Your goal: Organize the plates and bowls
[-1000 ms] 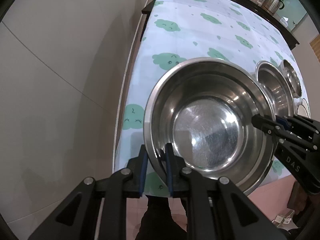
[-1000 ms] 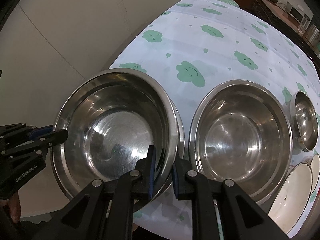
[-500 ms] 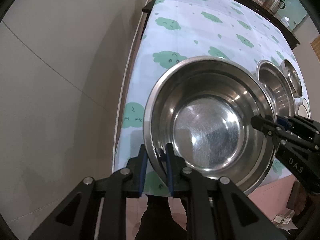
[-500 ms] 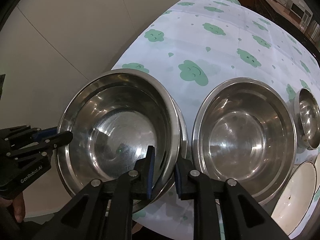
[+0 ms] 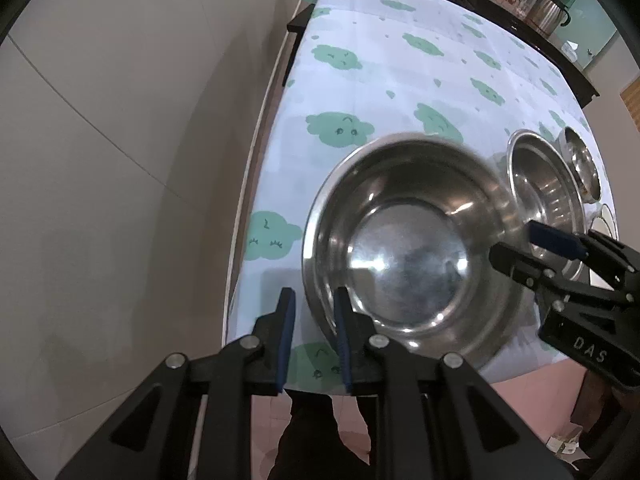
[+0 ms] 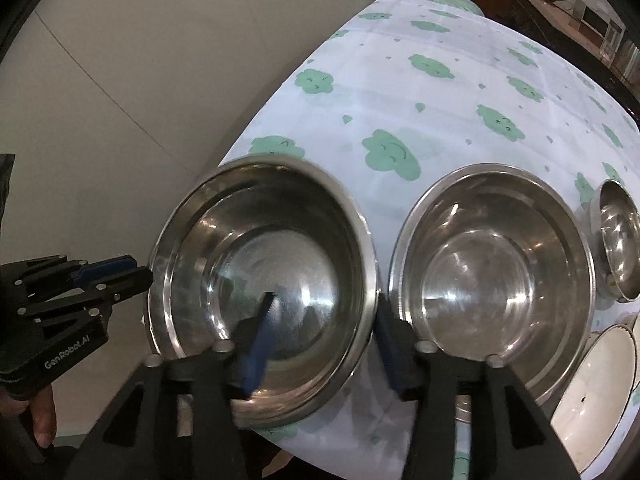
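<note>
A large steel bowl (image 5: 408,248) (image 6: 264,292) sits at the near left corner of the table, with a second rim showing just inside it, as if two are nested. My left gripper (image 5: 312,312) is open, its fingers straddling the bowl's near-left rim. My right gripper (image 6: 324,320) is open wide, its fingers straddling the bowl's right rim. A second large steel bowl (image 6: 492,276) (image 5: 544,200) stands just to the right. A small steel bowl (image 6: 618,240) lies beyond it. A white plate (image 6: 596,380) sits at the right edge.
The table (image 5: 400,80) has a white cloth with green cloud faces, with its left and near edges close to the bowl. A grey wall (image 5: 120,120) runs along the left. A dark sideboard with a kettle (image 5: 552,12) stands at the far end.
Both grippers have opened and let go of the large bowl's rim. The bowl has settled lower and further onto the table. The right gripper's jaws now stand much wider apart.
</note>
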A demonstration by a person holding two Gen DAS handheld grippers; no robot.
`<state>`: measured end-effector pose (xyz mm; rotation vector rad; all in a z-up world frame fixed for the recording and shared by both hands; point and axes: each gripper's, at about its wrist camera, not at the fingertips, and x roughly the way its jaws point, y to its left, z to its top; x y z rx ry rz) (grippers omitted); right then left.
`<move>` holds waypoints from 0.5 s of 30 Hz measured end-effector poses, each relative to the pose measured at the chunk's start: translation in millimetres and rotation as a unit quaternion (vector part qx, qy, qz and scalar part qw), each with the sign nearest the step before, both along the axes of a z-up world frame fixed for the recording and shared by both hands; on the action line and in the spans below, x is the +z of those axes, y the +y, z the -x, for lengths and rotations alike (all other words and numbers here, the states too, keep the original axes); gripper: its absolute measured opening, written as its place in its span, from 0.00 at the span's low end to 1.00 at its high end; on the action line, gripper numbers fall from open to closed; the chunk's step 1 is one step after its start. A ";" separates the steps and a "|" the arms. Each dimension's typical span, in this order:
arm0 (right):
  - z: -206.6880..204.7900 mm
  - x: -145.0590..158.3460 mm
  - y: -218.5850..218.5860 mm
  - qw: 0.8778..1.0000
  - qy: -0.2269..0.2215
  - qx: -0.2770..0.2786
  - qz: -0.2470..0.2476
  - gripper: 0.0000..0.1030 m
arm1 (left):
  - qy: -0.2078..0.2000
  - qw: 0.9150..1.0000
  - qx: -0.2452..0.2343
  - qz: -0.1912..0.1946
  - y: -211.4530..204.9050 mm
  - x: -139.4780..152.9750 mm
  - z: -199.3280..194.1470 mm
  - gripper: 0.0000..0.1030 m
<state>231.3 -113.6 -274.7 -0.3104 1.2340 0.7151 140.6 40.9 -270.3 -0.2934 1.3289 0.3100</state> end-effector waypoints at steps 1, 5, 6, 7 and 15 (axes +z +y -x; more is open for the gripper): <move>-0.3 0.0 -1.9 1.000 -0.002 -0.002 -0.003 0.55 | 0.000 1.000 0.000 0.000 -0.2 0.4 -0.1 0.18; 0.5 5.1 -1.7 1.000 -0.007 0.004 -0.010 0.55 | -0.001 1.000 0.000 -0.001 -1.3 1.7 -1.8 0.18; 0.8 7.6 -2.3 1.000 -0.010 0.004 -0.014 0.55 | -0.003 1.000 0.000 -0.002 -2.0 2.9 -1.9 0.18; 0.4 9.7 -2.8 1.000 -0.012 0.003 -0.017 0.55 | -0.003 1.000 -0.001 -0.004 -2.6 3.5 -2.5 0.18; -2.1 15.5 -11.0 1.000 -0.021 -0.005 -0.016 0.55 | -0.006 1.000 -0.009 -0.009 -11.1 7.2 -8.4 0.27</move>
